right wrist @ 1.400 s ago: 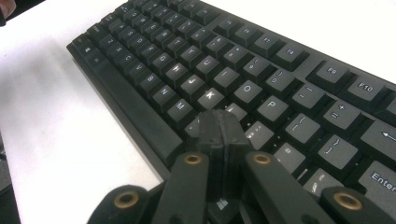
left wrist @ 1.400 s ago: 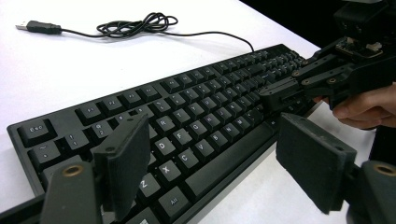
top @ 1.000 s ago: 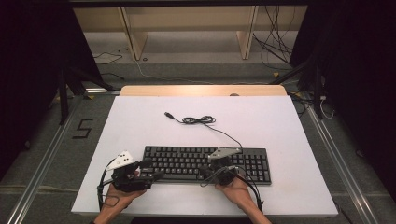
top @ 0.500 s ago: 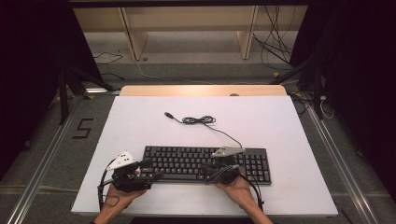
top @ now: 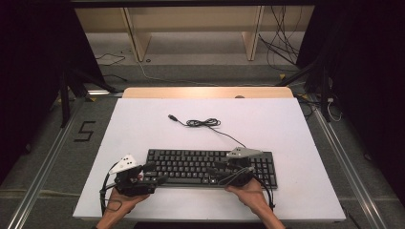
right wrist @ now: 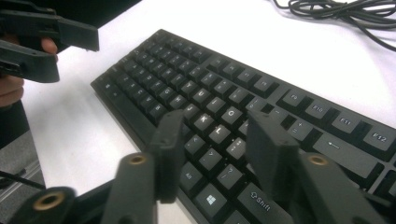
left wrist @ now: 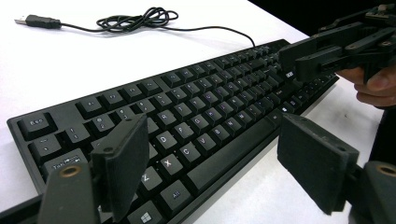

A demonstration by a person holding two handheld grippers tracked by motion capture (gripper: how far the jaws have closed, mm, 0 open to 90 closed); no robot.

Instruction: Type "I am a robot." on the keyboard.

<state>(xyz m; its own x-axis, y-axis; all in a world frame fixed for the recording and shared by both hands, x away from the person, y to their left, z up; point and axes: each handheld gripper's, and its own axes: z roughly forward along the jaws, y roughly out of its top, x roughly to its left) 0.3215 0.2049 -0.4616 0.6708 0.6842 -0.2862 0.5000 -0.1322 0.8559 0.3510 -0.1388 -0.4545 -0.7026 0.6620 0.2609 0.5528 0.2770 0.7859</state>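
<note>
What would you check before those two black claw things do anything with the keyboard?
1. Left gripper open: ok, jaws stand wide apart over the near edge of the keyboard.
2. Right gripper open: ok, jaws apart above the keys near Shift.
3. Nothing held in either: ok.
4. Keyboard flat on the white table: ok.
5. Cable out of the way: ok, it lies coiled on the table beyond the keyboard, plug loose.
6. Jaws touching the keys: cannot tell.
</note>
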